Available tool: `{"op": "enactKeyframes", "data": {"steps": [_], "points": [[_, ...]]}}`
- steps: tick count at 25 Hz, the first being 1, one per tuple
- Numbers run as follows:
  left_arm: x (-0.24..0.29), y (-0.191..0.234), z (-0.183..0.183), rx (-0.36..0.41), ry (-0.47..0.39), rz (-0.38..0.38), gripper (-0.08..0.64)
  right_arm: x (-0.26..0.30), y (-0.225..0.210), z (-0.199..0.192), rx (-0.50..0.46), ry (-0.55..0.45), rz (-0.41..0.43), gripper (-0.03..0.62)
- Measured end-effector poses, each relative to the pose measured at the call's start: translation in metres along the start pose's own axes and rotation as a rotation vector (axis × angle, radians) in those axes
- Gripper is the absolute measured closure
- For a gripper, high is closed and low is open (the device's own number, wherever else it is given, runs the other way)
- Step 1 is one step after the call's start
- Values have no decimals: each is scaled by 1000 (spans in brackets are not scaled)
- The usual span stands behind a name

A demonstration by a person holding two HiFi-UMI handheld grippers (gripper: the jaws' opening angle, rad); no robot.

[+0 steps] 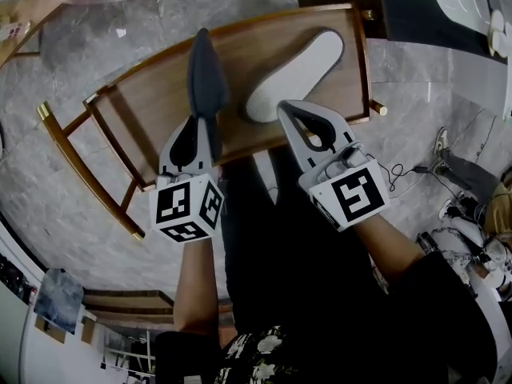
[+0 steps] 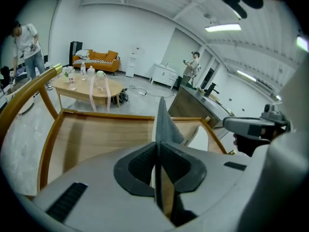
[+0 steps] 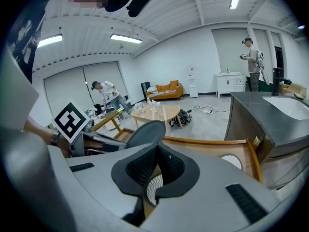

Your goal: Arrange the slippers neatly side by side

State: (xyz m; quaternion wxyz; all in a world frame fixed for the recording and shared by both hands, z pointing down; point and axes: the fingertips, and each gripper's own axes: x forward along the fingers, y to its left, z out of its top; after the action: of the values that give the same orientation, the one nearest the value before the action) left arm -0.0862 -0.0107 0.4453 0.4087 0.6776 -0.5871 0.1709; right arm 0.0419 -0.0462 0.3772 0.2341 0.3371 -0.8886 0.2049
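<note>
A dark grey slipper [image 1: 206, 74] stands on its edge over the wooden tray table [image 1: 264, 18]. My left gripper [image 1: 205, 121] is shut on its near end. In the left gripper view the slipper [image 2: 166, 122] rises as a thin blade from between the pads of my left gripper [image 2: 157, 146]. To its right a second slipper [image 1: 300, 70] lies flat with its pale sole up. My right gripper [image 1: 286, 106] is shut, with its tips at this slipper's heel. The zigzag sole [image 3: 154, 187] shows under the closed jaws of my right gripper [image 3: 155, 149], and I see nothing pinched between them.
The tray has a raised rim and thin brass-tipped legs on a marble floor. A dark counter with a sink [image 1: 448, 6] stands at the far right, and cables [image 1: 432, 166] lie on the floor beside it. A low wooden table [image 2: 89, 88], an orange sofa [image 2: 96, 59] and people stand farther off.
</note>
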Motion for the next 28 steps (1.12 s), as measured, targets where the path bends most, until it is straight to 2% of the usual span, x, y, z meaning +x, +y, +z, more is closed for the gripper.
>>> {"op": "enactKeyframes", "data": {"steps": [8,23,28], "points": [[0,21,-7,-14,-8,58,531,3,5,-9,4,23,3,597],[3,55,-15,129,-16,190,521,10,14,-18,7,44,9,597],[10,70,-25,217,3,269,512,12,16,-22,-1,57,12,597]]}}
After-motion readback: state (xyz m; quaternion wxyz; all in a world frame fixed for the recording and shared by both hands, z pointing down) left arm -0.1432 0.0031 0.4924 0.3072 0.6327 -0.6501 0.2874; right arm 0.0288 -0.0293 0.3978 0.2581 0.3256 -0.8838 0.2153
